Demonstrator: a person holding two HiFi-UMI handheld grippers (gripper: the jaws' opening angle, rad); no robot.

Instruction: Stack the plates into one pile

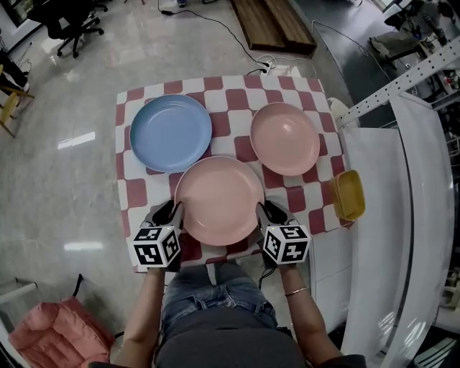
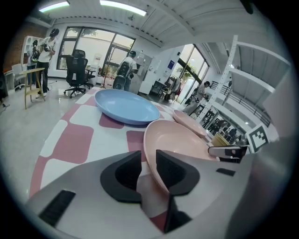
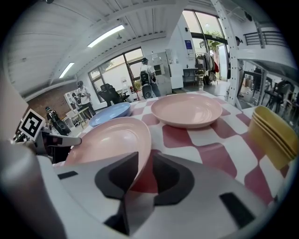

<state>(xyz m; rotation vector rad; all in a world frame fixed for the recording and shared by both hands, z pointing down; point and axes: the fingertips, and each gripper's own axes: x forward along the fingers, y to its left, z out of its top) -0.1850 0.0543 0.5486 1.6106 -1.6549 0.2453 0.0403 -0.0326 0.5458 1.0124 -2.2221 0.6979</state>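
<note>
A large pink plate (image 1: 219,200) lies near the front edge of the checkered table (image 1: 136,190), between my two grippers. The left gripper (image 1: 175,213) straddles the plate's left rim (image 2: 156,149); its jaws stand open, with a gap showing beside the rim. At the right rim (image 3: 135,149) the right gripper (image 1: 266,211) is also open, red cloth showing between rim and outer pad. A blue plate (image 1: 171,132) sits at the back left and a smaller pink plate (image 1: 284,138) at the back right, both apart from the held-between one.
A stack of yellow dishes (image 1: 349,194) sits at the table's right edge. A white shelf unit (image 1: 402,215) stands close on the right. Office chairs (image 1: 72,21) and people stand far back on the floor; a pink cushion (image 1: 50,330) lies at the lower left.
</note>
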